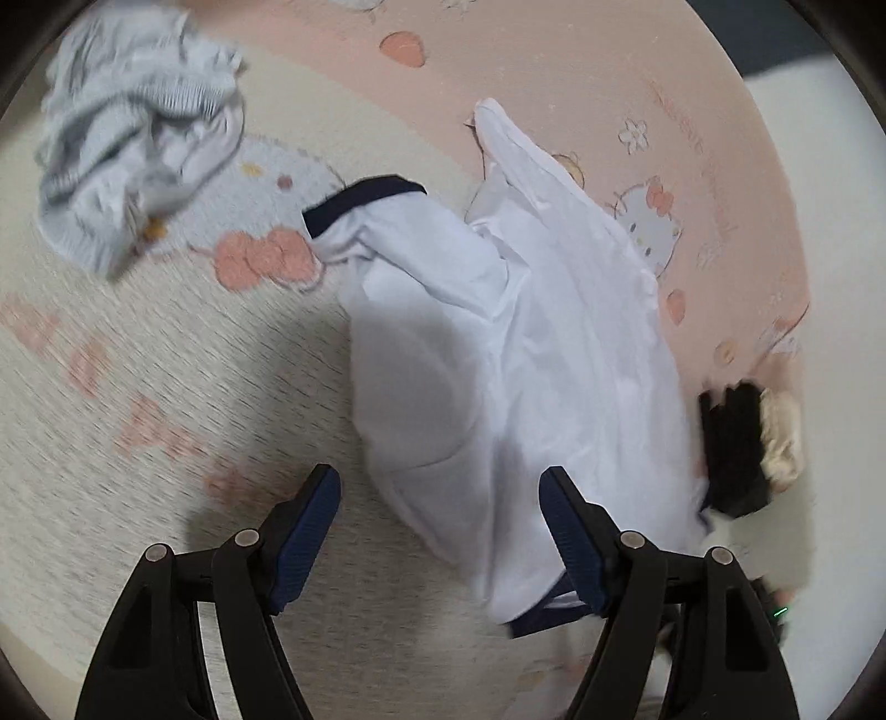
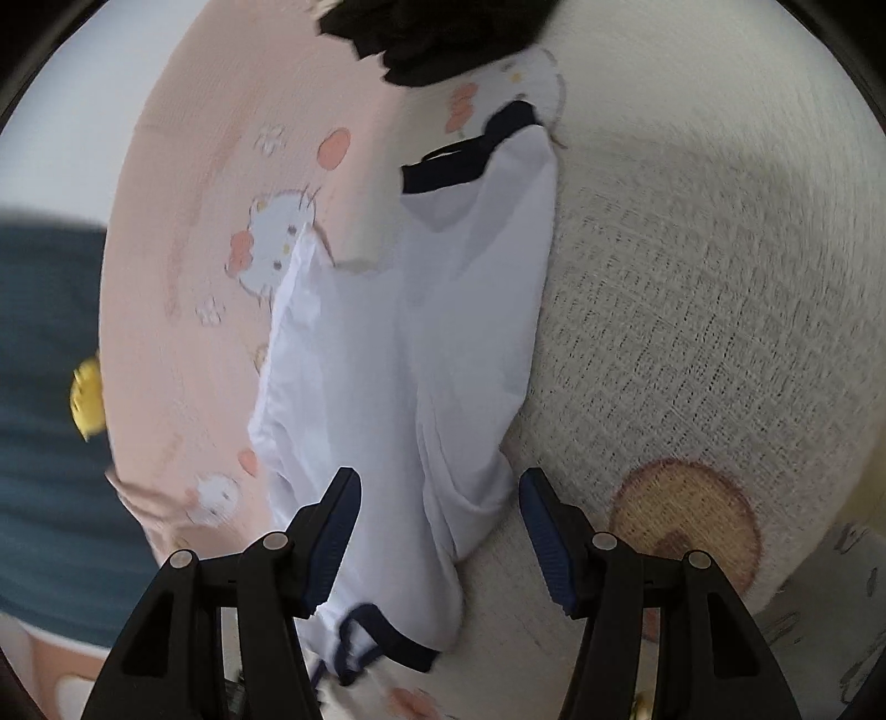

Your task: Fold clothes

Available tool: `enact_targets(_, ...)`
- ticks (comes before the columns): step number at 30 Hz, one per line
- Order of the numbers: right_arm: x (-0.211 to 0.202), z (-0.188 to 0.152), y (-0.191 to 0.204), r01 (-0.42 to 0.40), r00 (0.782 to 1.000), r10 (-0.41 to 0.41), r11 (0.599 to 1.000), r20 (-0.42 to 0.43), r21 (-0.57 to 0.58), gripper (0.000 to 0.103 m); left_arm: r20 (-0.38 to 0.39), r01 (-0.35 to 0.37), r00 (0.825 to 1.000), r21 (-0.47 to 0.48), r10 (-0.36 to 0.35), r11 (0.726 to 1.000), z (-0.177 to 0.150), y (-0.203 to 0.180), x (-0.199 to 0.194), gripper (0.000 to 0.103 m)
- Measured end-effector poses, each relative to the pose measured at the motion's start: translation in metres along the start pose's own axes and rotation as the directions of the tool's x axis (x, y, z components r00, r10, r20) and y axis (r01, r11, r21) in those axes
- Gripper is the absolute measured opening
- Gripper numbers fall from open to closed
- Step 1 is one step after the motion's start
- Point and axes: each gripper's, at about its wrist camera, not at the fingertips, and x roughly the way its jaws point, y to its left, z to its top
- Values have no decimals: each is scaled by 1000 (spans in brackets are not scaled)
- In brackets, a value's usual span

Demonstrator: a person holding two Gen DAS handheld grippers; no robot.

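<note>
A white garment [image 1: 498, 354] with navy trim lies crumpled lengthwise on a round pink and cream cartoon-cat rug [image 1: 166, 354]. In the left wrist view its navy-edged cuff [image 1: 354, 205] points away and another navy hem sits by the right finger. My left gripper [image 1: 443, 531] hovers open above the garment's near end, nothing between its blue pads. In the right wrist view the same white garment [image 2: 410, 343] runs from the navy band [image 2: 448, 166] at the top down to a navy hem at the bottom. My right gripper [image 2: 440, 526] is open over it, holding nothing.
A crumpled pale grey-blue garment [image 1: 133, 138] lies at the rug's far left. A black and cream bundle [image 1: 747, 443] sits at the rug's right edge, and the black cloth [image 2: 432, 33] shows at the top of the right view. Blue-grey floor [image 2: 50, 387] and a yellow object [image 2: 88, 399] lie left.
</note>
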Motion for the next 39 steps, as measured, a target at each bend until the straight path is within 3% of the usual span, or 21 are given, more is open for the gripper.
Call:
enact_targets(4, 3, 6, -9, -47, 999, 47, 995, 5, 85, 59, 8, 25, 1000, -19, -25, 1000, 1, -3, 2, 73)
enact_targets(8, 5, -1, 1, 32, 999, -32, 999, 28, -4, 56, 23, -30, 999, 44, 29, 999, -3, -12, 3, 62)
enact_targets(9, 5, -3, 3, 53, 998, -52, 998, 36, -28, 53, 23, -40, 999, 58, 38, 998, -5, -14, 4, 55)
enact_targets(14, 7, -13, 16, 160, 986, -150, 977, 78, -142, 30, 25, -71, 997, 76, 69, 995, -5, -16, 5, 41)
enact_targets(16, 4, -14, 12, 202, 978, -191, 969, 84, -143, 6, 33, -107, 994, 83, 104, 991, -4, -16, 7, 29)
enact_targets(18, 2, -14, 12, 216, 975, -203, 963, 91, -163, 6, 44, -144, 989, 88, 141, 986, -3, -15, 8, 10)
enact_targets(21, -4, -17, 24, 304, 950, -273, 922, 152, -240, 6, 46, -143, 989, 73, 140, 987, -2, -8, 3, 8)
enact_targets(25, -10, -14, 34, 380, 922, -329, 872, 205, -309, 5, 58, -170, 984, 75, 166, 983, 2, -1, -5, 8)
enact_targets(31, -6, -9, 28, 375, 926, -339, 877, 166, -302, 7, 19, -133, 991, 52, 132, 990, 5, 6, -3, 8)
enact_targets(34, -10, -10, 22, 322, 946, -298, 912, 131, -254, 14, -33, -49, 998, -58, 47, 997, 5, 19, -3, 8)
enact_targets(37, -15, -11, 15, 248, 968, -236, 952, 87, -181, 32, -76, 31, 996, -171, -45, 985, 5, 30, -2, 19)
enact_targets(39, -23, -14, 7, 209, 977, -201, 971, 69, -118, 38, -73, 74, 993, -185, -89, 980, 2, 27, -5, 51)
